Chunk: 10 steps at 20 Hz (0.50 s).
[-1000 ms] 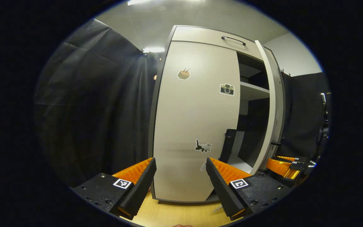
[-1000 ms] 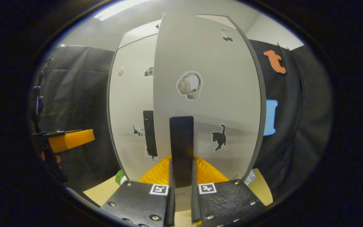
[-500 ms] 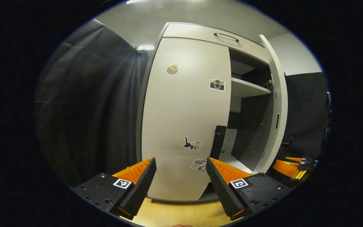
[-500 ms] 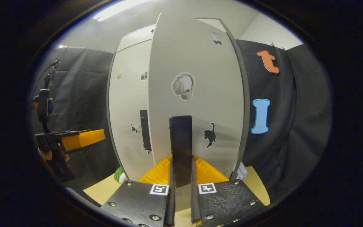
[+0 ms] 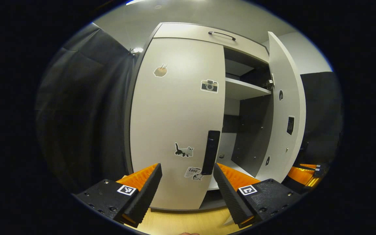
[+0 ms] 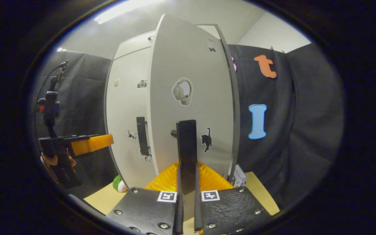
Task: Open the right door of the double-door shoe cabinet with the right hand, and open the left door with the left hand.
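A: Black cloth walls the booth, and the shoe cabinet (image 5: 188, 36) stands on a pale wood floor (image 5: 181, 223). Its right door (image 6: 191, 91) is swung well out, the right gripper (image 6: 187, 182) pinching that door's dark handle (image 6: 186, 147) between both fingers

B: And the left door (image 5: 175, 124)?

A: Shut flat. Its handle (image 5: 210, 151) sits near the inner edge; the left gripper (image 5: 187, 186) hovers in front, fingers spread wide, touching nothing

B: So how should the left go?

A: I'd judge: centre the spread fingers on that handle, close squarely on it, then pull along the door's arc, not straight back. Keep the right's grip steady meanwhile
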Tool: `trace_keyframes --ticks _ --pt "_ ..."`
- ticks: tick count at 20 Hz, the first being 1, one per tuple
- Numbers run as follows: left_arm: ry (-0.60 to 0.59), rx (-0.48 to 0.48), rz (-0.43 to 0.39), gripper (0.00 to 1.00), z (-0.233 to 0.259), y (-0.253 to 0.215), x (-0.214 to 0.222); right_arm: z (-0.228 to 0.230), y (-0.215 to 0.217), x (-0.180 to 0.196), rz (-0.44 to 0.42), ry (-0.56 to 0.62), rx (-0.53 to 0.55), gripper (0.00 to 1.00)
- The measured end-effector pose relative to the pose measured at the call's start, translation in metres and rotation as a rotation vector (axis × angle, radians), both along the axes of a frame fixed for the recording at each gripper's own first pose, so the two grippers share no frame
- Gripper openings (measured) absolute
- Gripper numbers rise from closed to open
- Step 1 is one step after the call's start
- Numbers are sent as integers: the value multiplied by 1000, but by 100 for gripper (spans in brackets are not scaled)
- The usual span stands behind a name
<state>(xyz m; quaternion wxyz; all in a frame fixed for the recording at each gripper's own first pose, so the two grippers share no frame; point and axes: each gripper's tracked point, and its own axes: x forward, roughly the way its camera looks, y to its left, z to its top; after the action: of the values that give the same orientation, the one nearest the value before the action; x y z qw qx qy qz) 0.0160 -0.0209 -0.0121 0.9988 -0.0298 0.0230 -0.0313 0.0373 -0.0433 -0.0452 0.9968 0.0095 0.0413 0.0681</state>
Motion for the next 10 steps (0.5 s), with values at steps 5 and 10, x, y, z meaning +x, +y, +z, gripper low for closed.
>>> trace_keyframes --ticks 5,10 --pt "14 11 -32 98 -5 -12 11 1 -15 -6 -52 -5 -20 12" --pt "13 14 -57 98 -6 -21 23 0 -38 -16 -155 -15 -67 12"
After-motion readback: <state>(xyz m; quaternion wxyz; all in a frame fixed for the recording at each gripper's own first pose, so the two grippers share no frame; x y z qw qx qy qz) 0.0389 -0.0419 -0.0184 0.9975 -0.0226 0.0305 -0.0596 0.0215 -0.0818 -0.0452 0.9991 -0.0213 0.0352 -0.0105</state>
